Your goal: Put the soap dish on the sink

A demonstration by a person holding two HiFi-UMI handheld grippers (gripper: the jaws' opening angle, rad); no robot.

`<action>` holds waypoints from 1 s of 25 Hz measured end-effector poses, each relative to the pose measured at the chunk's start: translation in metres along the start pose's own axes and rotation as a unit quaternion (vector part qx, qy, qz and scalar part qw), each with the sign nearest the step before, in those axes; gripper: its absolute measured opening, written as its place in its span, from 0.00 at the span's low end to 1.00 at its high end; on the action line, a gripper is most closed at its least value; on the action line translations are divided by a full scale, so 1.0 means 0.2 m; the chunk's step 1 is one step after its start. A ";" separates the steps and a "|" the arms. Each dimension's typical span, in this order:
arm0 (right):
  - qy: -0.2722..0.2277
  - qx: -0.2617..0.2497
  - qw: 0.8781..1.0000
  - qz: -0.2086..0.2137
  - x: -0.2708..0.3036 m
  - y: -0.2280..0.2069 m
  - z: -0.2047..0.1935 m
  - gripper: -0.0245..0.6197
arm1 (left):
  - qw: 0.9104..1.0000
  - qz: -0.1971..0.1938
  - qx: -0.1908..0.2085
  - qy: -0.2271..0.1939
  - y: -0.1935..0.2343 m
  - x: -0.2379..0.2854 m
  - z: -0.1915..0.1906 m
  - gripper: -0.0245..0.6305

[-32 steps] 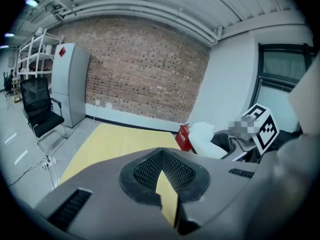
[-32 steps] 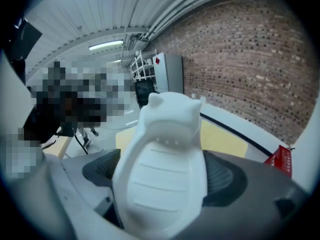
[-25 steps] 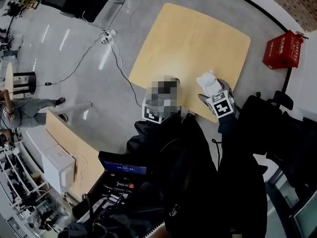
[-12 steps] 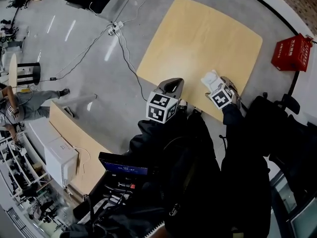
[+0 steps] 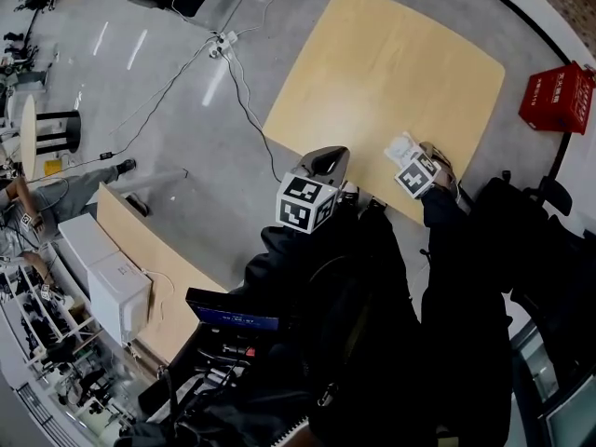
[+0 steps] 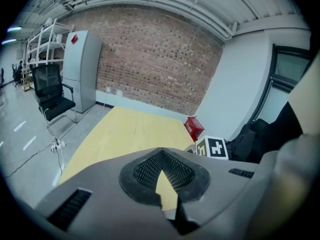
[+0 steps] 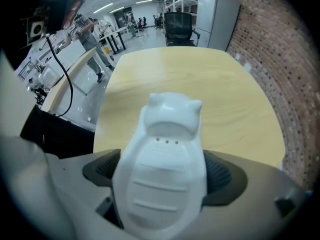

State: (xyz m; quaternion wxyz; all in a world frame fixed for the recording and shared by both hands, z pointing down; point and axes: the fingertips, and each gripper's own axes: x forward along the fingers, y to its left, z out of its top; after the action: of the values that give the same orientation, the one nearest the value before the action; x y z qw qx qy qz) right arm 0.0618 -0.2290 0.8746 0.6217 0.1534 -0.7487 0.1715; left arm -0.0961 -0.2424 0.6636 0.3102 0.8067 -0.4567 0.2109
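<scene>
The white soap dish (image 7: 167, 169), ribbed with small ears at its far end, sits between the jaws of my right gripper (image 7: 165, 174), which is shut on it. In the head view the soap dish (image 5: 402, 149) and right gripper (image 5: 414, 168) hover over the near edge of a light wooden table (image 5: 391, 63). My left gripper (image 5: 321, 164) is shut and holds nothing, to the left of the table's near corner. In the left gripper view, the left gripper (image 6: 162, 176) points across the table (image 6: 125, 134). No sink shows in any view.
A red crate (image 5: 559, 96) stands on the floor right of the table. Cables and a power strip (image 5: 223, 40) lie on the floor at the left. A wooden counter with a white box (image 5: 116, 291) is at lower left. A black office chair (image 7: 179, 26) stands beyond the table.
The head view has shifted a little. My right gripper, still shut on the soap dish, has edged farther over the table's near edge. The left gripper has hardly moved.
</scene>
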 end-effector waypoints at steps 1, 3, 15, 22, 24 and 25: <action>0.003 -0.002 1.000 0.000 0.01 0.01 -0.01 0.84 | 1.000 0.001 0.000 0.001 0.00 0.00 -0.01 0.04; 0.008 -0.004 1.000 0.002 0.04 0.03 -0.02 0.84 | 1.000 0.003 -0.001 0.002 0.01 -0.01 -0.02 0.04; -0.069 0.011 0.998 0.005 0.01 0.03 0.05 0.84 | 1.000 0.008 -0.002 0.005 0.03 -0.04 -0.05 0.04; -0.204 0.080 0.974 -0.065 -0.45 -0.04 0.14 0.84 | 1.000 -0.003 0.012 -0.017 -0.02 -0.09 0.04 0.04; -0.251 0.104 0.958 -0.092 -0.69 -0.05 0.16 0.84 | 0.999 -0.010 0.018 -0.029 -0.05 -0.11 0.10 0.04; -0.273 0.115 0.949 -0.106 -0.81 -0.06 0.17 0.82 | 0.999 -0.014 0.022 -0.035 -0.07 -0.12 0.13 0.04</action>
State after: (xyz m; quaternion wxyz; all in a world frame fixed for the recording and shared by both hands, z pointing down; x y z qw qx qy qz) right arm 0.0669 -0.2524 0.7108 0.3863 0.3434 -0.8444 0.1406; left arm -0.0943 -0.2416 0.6253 0.2792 0.8266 -0.4512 0.1877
